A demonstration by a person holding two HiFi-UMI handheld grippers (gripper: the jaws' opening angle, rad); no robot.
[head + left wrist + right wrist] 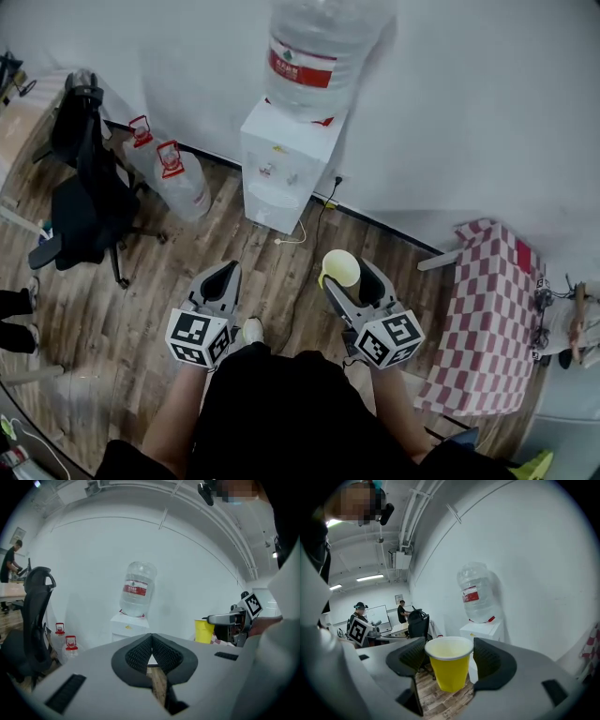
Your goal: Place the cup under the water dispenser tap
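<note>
A yellow paper cup stands upright between the jaws of my right gripper, which is shut on it below the rim. From the head view the cup hangs over the wooden floor, short of the white water dispenser and a little to its right. The dispenser carries a big clear bottle, and its taps face me. My left gripper is held level beside the right one; its pads meet at the tips with nothing between them. The left gripper view also catches the cup off to the right.
A black office chair and two spare water jugs stand left of the dispenser. A table with a red checked cloth is at the right. A white cable trails on the floor before the dispenser. People work at desks behind.
</note>
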